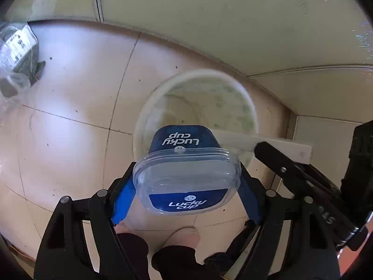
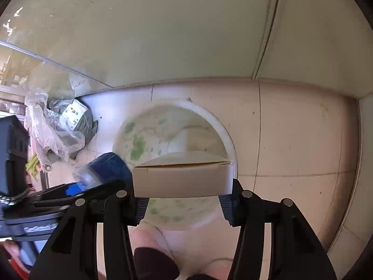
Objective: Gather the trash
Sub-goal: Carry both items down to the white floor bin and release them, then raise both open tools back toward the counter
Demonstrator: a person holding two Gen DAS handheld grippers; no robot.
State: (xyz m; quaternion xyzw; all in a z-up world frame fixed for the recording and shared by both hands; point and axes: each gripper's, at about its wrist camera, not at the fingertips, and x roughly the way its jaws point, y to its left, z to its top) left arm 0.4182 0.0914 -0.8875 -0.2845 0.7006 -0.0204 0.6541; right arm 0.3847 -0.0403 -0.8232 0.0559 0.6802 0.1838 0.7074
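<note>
My left gripper (image 1: 186, 200) is shut on a blue "Lucky cup" container (image 1: 186, 177) with a clear lid, held over the near rim of a white plastic bin (image 1: 249, 107) on the floor. My right gripper (image 2: 184, 200) is shut on a flat beige cardboard box (image 2: 181, 179), held above the same bin (image 2: 229, 135), whose green-stained inside shows below. The box also shows in the left wrist view (image 1: 268, 144) at the right. The cup also shows in the right wrist view (image 2: 109, 165) at the left.
The bin stands on beige floor tiles (image 1: 77, 140) close to a cream wall (image 2: 163, 35). A pile of plastic bags and wrapped packages (image 2: 60, 126) lies on the floor left of the bin, also seen in the left wrist view (image 1: 16, 53). A black object (image 2: 11, 149) stands at the far left.
</note>
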